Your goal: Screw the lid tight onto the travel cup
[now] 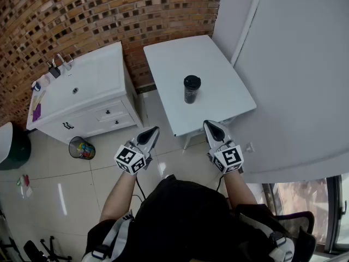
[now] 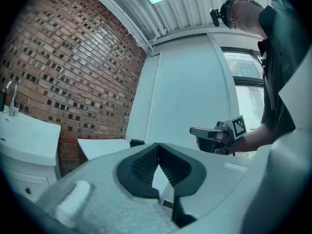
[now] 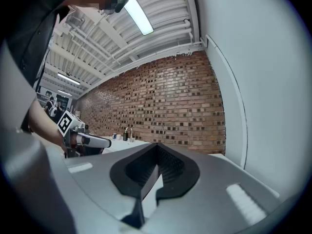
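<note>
- Travel cup (image 1: 192,89), dark, its lid (image 1: 192,81) on, stands upright on the white table (image 1: 218,64) in the head view, beyond both grippers.
- Left gripper view: left gripper (image 2: 158,146) clenched, nothing between its jaws.
- Right gripper view: right gripper (image 3: 157,146) clenched, likewise empty.

The cup (image 1: 192,89) is black and the table (image 1: 174,59) plain white. The wall (image 1: 82,15) is mottled brick, red-brown with scattered dark and pale bricks. The cabinet (image 1: 103,78) is white with dark handles (image 1: 68,126). The floor (image 1: 71,184) is pale, glossy tile. The left gripper (image 1: 154,131) and right gripper (image 1: 210,125) are light grey with black ribbed pads (image 2: 146,165). Their cubes (image 1: 130,158) carry black-and-white square markers. The person's top (image 1: 185,217) is black.
</note>
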`<state>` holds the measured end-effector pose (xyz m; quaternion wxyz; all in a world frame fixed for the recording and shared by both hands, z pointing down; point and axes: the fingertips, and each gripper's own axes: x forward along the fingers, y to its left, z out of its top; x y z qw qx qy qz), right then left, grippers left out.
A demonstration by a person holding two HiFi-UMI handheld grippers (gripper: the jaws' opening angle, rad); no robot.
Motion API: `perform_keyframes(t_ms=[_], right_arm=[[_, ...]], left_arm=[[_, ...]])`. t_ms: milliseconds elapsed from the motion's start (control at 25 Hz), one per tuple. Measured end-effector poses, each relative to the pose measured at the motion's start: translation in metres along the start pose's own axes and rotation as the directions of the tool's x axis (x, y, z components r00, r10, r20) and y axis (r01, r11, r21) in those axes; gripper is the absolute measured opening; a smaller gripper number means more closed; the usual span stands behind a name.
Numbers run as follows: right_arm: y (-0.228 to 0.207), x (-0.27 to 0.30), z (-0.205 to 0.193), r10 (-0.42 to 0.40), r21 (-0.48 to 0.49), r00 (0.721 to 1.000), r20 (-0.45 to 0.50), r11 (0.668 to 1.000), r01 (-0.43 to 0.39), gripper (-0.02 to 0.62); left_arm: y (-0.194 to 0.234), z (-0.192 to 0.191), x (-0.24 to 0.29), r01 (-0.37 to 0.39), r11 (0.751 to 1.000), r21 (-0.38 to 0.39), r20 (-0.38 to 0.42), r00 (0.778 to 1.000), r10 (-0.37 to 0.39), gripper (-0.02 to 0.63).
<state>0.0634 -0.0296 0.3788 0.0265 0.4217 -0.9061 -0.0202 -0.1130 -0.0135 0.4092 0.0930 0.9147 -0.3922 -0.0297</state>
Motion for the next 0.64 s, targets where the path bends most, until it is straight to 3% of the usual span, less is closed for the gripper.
perform_keyframes(t_ms=[280, 640], right_arm=[[-0.004, 0.000, 0.002, 0.007, 0.001, 1.000, 0.002, 1.000, -0.007, 0.002], [0.003, 0.000, 0.007, 0.028, 0.012, 0.999, 0.023, 1.000, -0.029, 0.002]], left_arm=[[0.003, 0.001, 0.004, -0.023, 1.000, -0.007, 0.018, 1.000, 0.023, 0.002], [-0.011, -0.012, 0.015, 0.006, 1.000, -0.012, -0.001, 1.000, -0.006, 0.002]])
